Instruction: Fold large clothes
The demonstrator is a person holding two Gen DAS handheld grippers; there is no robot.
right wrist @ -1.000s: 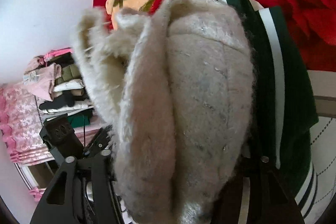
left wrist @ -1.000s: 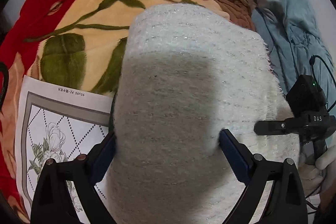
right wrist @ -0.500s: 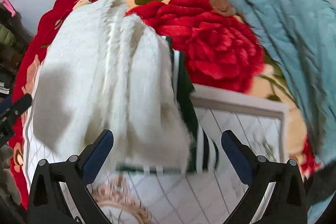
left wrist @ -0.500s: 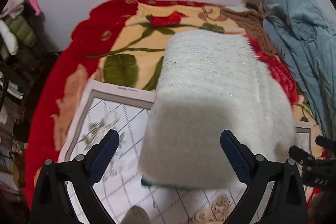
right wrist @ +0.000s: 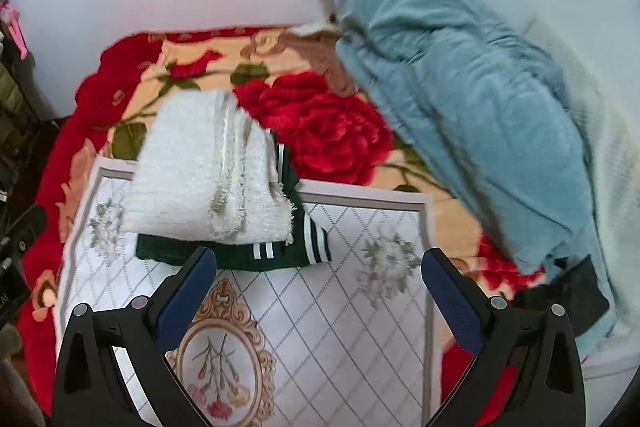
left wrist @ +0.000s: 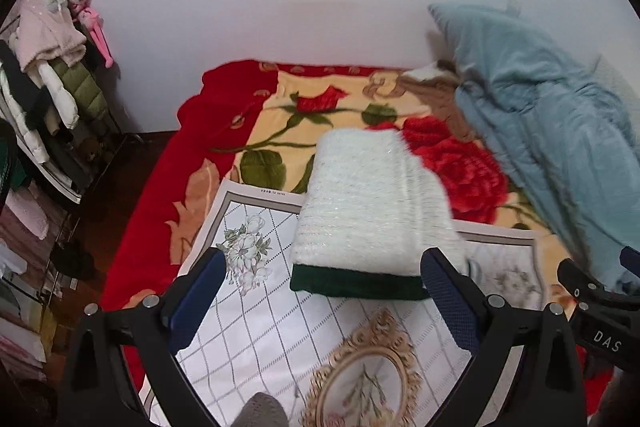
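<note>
A folded fuzzy white sweater [left wrist: 368, 203] lies on top of a folded dark green garment [left wrist: 356, 287] with white stripes, on a white patterned cloth [left wrist: 280, 339] spread on the bed. Both also show in the right wrist view: the white sweater [right wrist: 208, 179] over the green garment [right wrist: 256, 255]. My left gripper [left wrist: 326, 301] is open and empty, held back from the stack's near edge. My right gripper [right wrist: 320, 297] is open and empty, apart from the stack, which lies ahead to its left.
A red and cream rose blanket [left wrist: 460, 171] covers the bed. A blue quilt [left wrist: 552, 131] is heaped at the right against the wall. A rack of hanging clothes [left wrist: 52, 75] stands at the left. The other gripper [left wrist: 600, 311] shows at the right edge.
Both grippers have let go of the white sweater and pulled back from it. The sweater now rests folded on the green garment.
</note>
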